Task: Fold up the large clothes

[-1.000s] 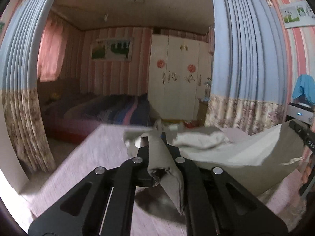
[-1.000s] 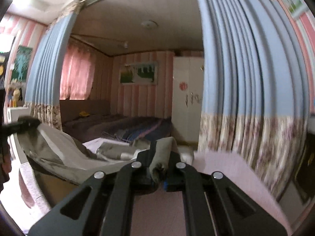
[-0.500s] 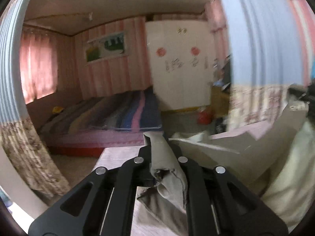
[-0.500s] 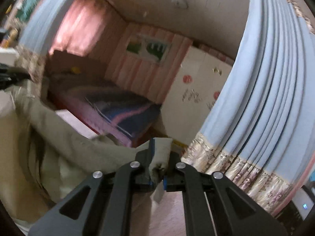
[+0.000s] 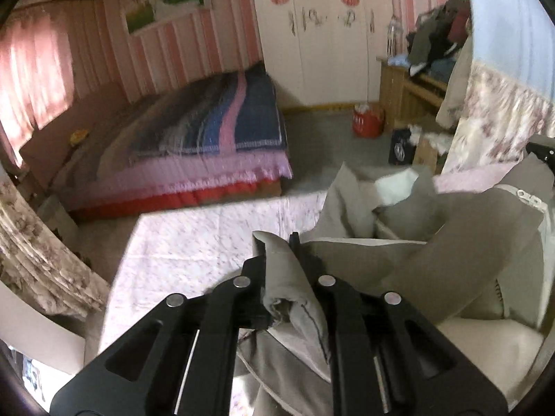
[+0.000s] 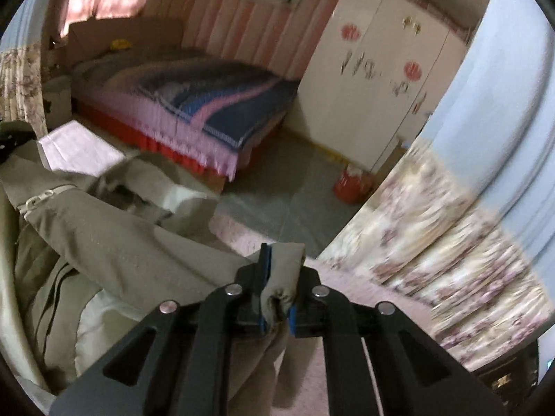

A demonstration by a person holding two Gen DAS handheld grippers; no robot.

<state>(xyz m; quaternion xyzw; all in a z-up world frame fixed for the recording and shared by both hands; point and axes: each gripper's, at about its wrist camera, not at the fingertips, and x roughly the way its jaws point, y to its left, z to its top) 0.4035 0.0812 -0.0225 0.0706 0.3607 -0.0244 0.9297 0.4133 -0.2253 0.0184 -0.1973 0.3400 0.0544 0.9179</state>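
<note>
Judging the olive jacket [image 5: 468,242] soft, bulky and limp, we find the left gripper [image 5: 281,260] and right gripper [image 6: 281,270] each clenched on a bunched edge, grips worth keeping wide apart.

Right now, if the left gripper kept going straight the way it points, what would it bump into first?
Probably the pink patterned cloth-covered surface just beyond the left gripper, whose jaws are shut on the khaki jacket. Beyond that lie floor and the bed, though depth is unclear.

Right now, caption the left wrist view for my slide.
Left gripper clamps a khaki jacket above the pink-covered table.
</note>
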